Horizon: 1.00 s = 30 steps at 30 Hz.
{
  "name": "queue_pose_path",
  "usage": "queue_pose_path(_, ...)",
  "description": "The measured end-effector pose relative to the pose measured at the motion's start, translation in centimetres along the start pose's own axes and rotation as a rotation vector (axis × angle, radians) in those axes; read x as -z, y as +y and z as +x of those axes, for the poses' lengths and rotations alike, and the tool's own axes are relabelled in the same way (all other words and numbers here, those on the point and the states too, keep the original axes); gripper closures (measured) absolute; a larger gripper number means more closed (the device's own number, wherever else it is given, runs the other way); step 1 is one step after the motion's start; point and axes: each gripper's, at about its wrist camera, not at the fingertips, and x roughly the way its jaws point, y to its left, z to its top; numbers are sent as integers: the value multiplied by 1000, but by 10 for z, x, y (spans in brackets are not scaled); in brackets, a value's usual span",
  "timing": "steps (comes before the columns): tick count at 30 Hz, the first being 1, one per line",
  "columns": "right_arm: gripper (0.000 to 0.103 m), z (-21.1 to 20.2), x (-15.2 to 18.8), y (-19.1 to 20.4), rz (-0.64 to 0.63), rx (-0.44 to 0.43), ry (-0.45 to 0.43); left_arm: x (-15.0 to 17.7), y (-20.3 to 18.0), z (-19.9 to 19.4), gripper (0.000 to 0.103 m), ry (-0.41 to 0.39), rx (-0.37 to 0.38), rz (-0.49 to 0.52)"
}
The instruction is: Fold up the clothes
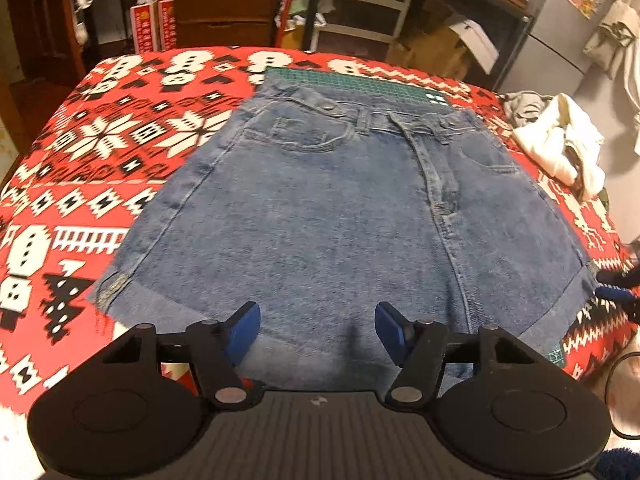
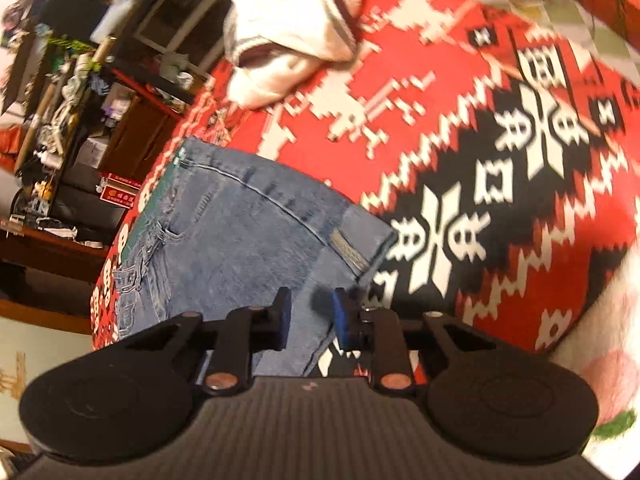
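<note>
Denim shorts (image 1: 340, 208) lie flat and front-up on a red patterned cloth (image 1: 100, 152), waistband at the far side over a green cutting mat (image 1: 360, 82), hems toward us. We find no fold in the garment: both leg panels are spread, the fly and pockets are exposed, and the turned-up cuffs sit at the near edge. We judge the folding of this piece as not yet begun, only laid out.

Our left gripper (image 1: 318, 332) hangs over the near hem at the middle of the shorts, its blue pads (image 1: 244, 328) wide apart and nothing between them. Our right gripper (image 2: 310, 318) is over the shorts' outer hem corner, near the cuff; its pads stand a narrow gap apart, and denim shows behind that gap (the right wrist view is blurred, so we cannot tell whether cloth is actually pinched). In the left wrist view this gripper shows only as a dark shape at the right edge by the cuff.

A white garment (image 1: 560, 148) lies crumpled to the right of the shorts, well apart from them, with something grey just behind it. We take these as further items awaiting folding.

Outstanding, in our judgement: secure a hem corner with each tool, bring one side over the other, fold again, then treat the remaining clothes.
</note>
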Motion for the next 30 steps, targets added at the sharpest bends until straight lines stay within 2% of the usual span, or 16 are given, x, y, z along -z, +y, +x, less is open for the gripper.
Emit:
queue_pose_path(5, 78, 12, 2, -4, 27, -8, 25, -1, 9, 3, 41, 20, -1, -48)
queue_pose_path(13, 77, 25, 3, -2, 56, -27, 41, -3, 8, 7, 44, 32, -5, -48)
queue_pose_path(14, 81, 25, 2, -2, 60, -29, 38, -3, 9, 7, 45, 34, -4, -48)
queue_pose_path(15, 91, 25, 2, -1, 63, -31, 35, -3, 8, 7, 49, 36, -4, -46)
queue_pose_path(16, 97, 25, 2, 0, 64, -26, 31, -2, 8, 7, 52, 37, -5, -44)
queue_pose_path(24, 102, 26, 9, 7, 10, 53, 21, -2, 7, 6, 60, 36, -12, -28)
queue_pose_path(30, 103, 18, 9, 1, 15, 23, 15, -2, 10, 5, 60, 32, -10, -39)
